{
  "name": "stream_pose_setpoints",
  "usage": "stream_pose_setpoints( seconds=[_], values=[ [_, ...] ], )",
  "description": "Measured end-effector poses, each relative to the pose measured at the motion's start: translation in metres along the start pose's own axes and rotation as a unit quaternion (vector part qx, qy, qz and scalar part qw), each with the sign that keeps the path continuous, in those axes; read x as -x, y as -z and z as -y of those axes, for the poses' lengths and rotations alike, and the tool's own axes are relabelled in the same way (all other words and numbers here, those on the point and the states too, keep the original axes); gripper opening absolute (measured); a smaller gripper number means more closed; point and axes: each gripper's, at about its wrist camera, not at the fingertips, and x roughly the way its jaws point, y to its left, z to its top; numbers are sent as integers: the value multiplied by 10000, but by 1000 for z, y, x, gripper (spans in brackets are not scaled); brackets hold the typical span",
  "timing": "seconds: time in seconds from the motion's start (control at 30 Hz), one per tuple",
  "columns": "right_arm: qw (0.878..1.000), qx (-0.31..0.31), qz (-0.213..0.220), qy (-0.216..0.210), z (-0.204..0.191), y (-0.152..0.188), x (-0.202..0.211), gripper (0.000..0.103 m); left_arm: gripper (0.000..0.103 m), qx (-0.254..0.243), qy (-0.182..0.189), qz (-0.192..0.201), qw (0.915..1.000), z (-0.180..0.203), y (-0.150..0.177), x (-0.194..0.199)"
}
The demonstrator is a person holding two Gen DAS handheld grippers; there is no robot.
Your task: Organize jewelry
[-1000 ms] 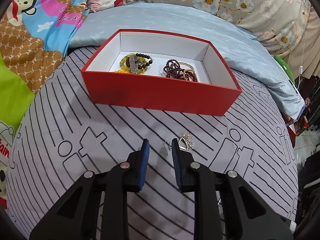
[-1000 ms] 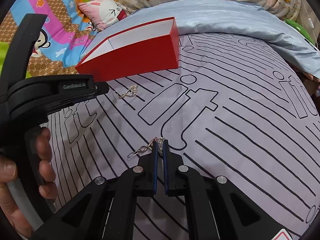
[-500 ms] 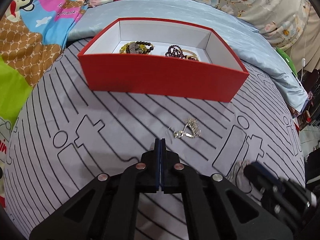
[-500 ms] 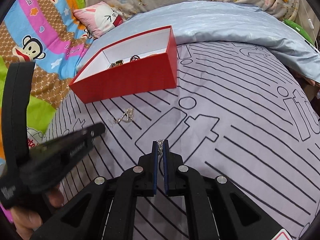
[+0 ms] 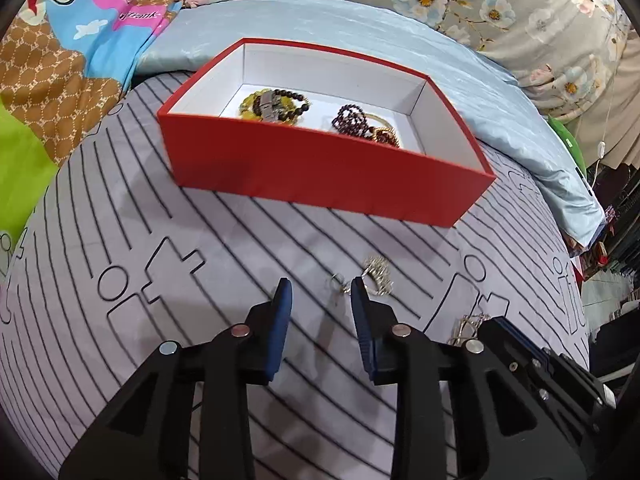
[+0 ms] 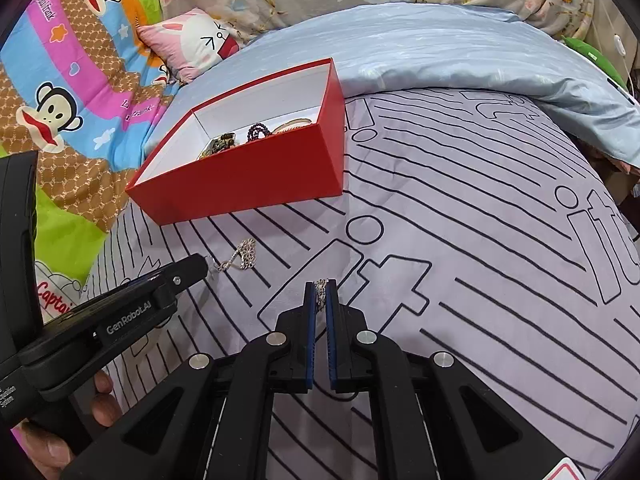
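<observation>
A red box (image 5: 320, 176) with a white inside holds beaded bracelets (image 5: 276, 100) and dark red beads (image 5: 356, 118); it also shows in the right wrist view (image 6: 248, 176). A silver chain piece (image 5: 376, 278) lies on the striped sheet in front of the box, also in the right wrist view (image 6: 240, 258). My left gripper (image 5: 320, 300) is open just short of it, the piece by the right fingertip. My right gripper (image 6: 320, 292) is shut on a thin silver chain (image 6: 321, 288), held above the sheet. That chain also shows in the left wrist view (image 5: 468, 326).
The grey sheet with black line print (image 6: 460, 240) covers the bed. A light blue quilt (image 6: 440, 48) lies behind the box. A pink rabbit pillow (image 6: 200, 44) and a monkey-print blanket (image 6: 60, 80) are at the left.
My left gripper was shut half a second ago and has opened, close to the silver piece. My right gripper lifted its chain and moved toward the box.
</observation>
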Motion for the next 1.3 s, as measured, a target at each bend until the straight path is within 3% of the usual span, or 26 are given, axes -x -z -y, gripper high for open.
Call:
stream_pose_setpoints(
  seconds=[0.13,0.2,0.63,1.3],
  values=[
    [10000,-20,-8,-17,4,-6,-3,5,27,-123,-64,-41,9999,9,-5,-10],
    [10000,-16,-13,-20,5,-8,-6,5,3,-173,-36,-144,9997,11,-4,-18],
    [9999,-52,-50,-152,-1,-3,-5,5,1,-88,-95,-42,9999,-8,13,1],
    [9983,378,232,-385,-55,-2,34,5,1,-41,-27,252,9997,-25,13,63]
  ],
)
